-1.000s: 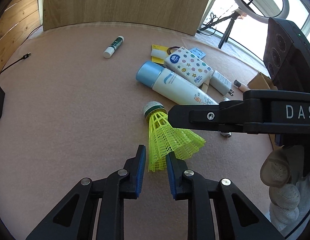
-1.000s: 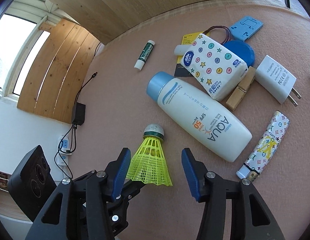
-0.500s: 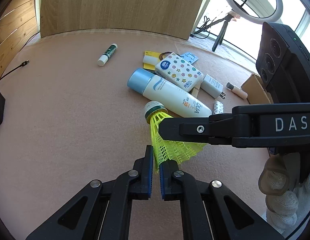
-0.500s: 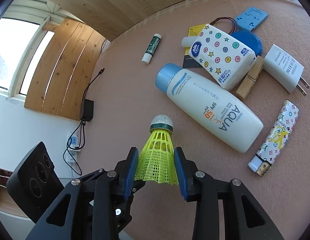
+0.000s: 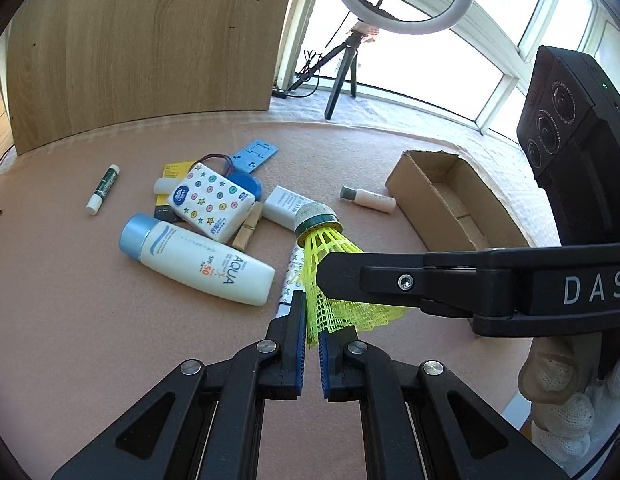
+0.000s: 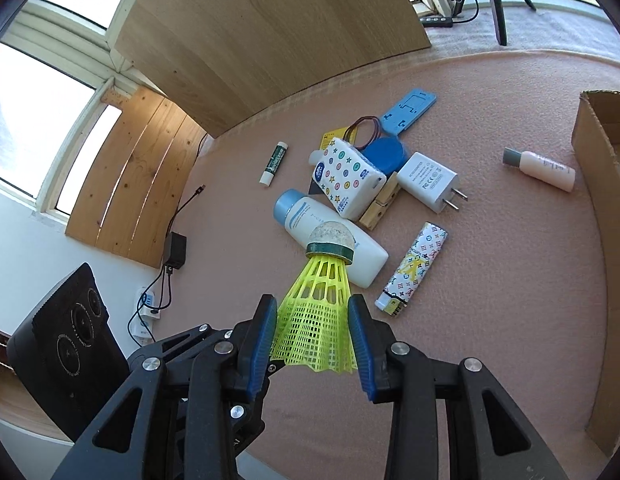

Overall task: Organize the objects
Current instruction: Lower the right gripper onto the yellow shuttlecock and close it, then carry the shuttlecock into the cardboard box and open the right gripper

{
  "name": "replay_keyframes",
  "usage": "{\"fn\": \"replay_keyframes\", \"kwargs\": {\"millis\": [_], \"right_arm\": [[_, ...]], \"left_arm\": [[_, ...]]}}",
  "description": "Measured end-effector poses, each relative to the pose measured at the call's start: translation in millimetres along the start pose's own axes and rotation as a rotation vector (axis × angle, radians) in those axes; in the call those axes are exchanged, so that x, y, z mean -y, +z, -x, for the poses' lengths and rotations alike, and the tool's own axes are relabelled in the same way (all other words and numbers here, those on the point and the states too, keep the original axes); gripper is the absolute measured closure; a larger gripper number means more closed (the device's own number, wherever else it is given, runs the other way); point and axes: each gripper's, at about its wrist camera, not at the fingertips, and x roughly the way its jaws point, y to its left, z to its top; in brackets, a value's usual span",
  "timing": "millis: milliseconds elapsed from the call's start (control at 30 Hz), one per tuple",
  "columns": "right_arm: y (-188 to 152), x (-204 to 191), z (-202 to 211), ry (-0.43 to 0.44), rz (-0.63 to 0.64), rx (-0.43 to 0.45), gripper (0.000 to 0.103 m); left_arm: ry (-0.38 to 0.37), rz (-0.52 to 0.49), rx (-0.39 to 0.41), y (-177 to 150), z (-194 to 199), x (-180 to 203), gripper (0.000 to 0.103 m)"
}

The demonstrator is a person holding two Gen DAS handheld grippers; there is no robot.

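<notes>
A yellow plastic shuttlecock (image 5: 324, 256) with a green-banded cork is held in the air above the pink table. My left gripper (image 5: 311, 330) is shut on the edge of its skirt. My right gripper (image 6: 316, 332) is shut on the skirt's two sides, with the shuttlecock (image 6: 322, 288) pointing cork-forward. An open cardboard box (image 5: 450, 204) lies at the right; its wall also shows in the right wrist view (image 6: 602, 208).
On the table lie a sunscreen bottle (image 5: 197, 260), a patterned tissue pack (image 5: 211, 204), a lip balm (image 5: 102, 189), a white charger (image 6: 428, 186), a patterned lighter (image 6: 414, 268), a small pink bottle (image 6: 542, 168), a clothespin (image 6: 380, 206) and a blue phone stand (image 6: 410, 110).
Both grippers closed on the shuttlecock and lifted it off the table. It has moved up and to the right, toward the cardboard box.
</notes>
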Motion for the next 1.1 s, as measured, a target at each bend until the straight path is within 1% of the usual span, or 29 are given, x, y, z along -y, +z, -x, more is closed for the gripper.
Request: {"fn": "replay_keyframes", "kwargs": {"millis": [267, 500, 700, 867, 900, 933, 967, 1000, 1033, 1100], "right_arm": [[-9.0, 55.2, 77.0, -0.075, -0.066, 0.116, 0.069], [-20.5, 99.9, 129.6, -0.151, -0.125, 0.193, 0.069], [-31.0, 132.1, 155.1, -0.197, -0.174, 0.226, 0.069], [-36.7, 146.8, 167.9, -0.228, -0.188, 0.241, 0.068], [-38.2, 147.7, 170.1, -0.232, -0.184, 0.248, 0.066], [-39.0, 147.6, 172.4, -0.244, -0.175, 0.257, 0.065], [-39.5, 147.0, 174.4, -0.267, -0.164, 0.263, 0.051], [-39.9, 145.7, 176.4, -0.302, -0.155, 0.271, 0.036], [-40.4, 144.0, 178.7, -0.335, -0.146, 0.287, 0.031], [-41.0, 141.4, 183.2, -0.38, -0.126, 0.316, 0.029]], "left_arm": [[-0.109, -0.115, 0.007, 22.8, -21.5, 92.3, 0.098], [-0.179, -0.209, -0.007, 30.2, -46.2, 162.2, 0.098], [-0.21, -0.26, -0.025, 30.2, -63.5, 206.1, 0.098], [-0.215, -0.275, -0.038, 28.7, -73.3, 221.0, 0.097], [-0.211, -0.286, -0.04, 28.1, -73.5, 224.2, 0.091], [-0.198, -0.299, -0.045, 27.4, -73.8, 227.8, 0.083], [-0.175, -0.305, -0.044, 27.0, -73.9, 229.7, 0.051], [-0.155, -0.303, -0.037, 27.0, -74.7, 229.0, 0.023], [-0.155, -0.302, -0.026, 26.5, -73.3, 228.6, 0.019], [-0.148, -0.3, -0.028, 26.4, -71.0, 226.9, 0.019]]}}
